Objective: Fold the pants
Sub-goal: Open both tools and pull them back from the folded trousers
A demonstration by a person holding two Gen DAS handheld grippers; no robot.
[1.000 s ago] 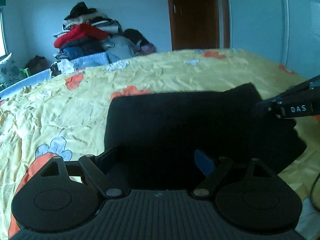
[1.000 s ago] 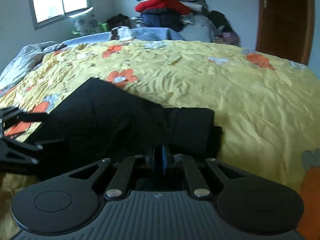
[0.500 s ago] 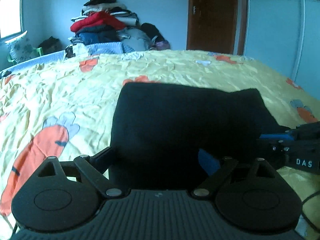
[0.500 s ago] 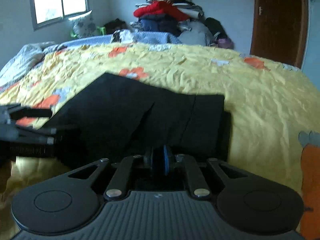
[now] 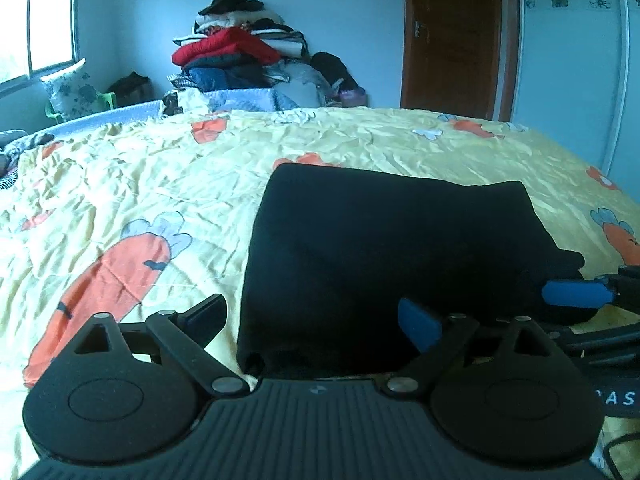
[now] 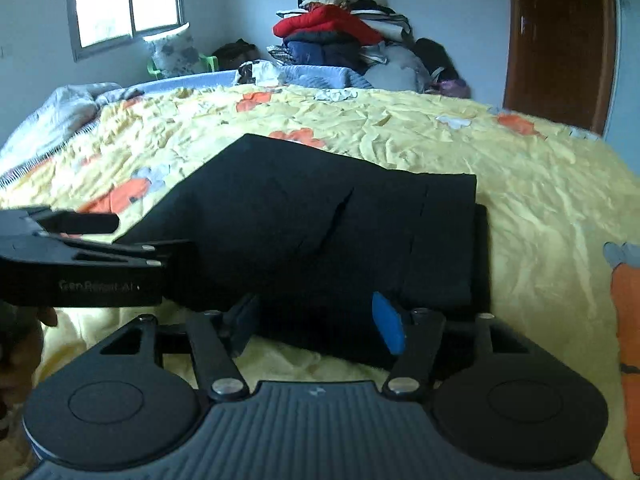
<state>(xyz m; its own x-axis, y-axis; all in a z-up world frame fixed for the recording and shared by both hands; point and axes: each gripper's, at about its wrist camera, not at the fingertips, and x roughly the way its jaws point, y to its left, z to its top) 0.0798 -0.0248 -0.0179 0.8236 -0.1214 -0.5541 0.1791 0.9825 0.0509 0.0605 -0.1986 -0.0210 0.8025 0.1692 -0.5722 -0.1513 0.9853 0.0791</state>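
My right gripper had just been opening, releasing the folded black pants onto the yellow bedspread; my left gripper gaped wide, empty, so the fold looked finished.

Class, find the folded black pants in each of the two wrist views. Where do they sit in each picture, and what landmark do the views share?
Left wrist view: the black pants lie right of centre on the yellow bedspread.
Right wrist view: the pants lie at centre.
Shared landmark: the pile of clothes with a red garment against the far wall.
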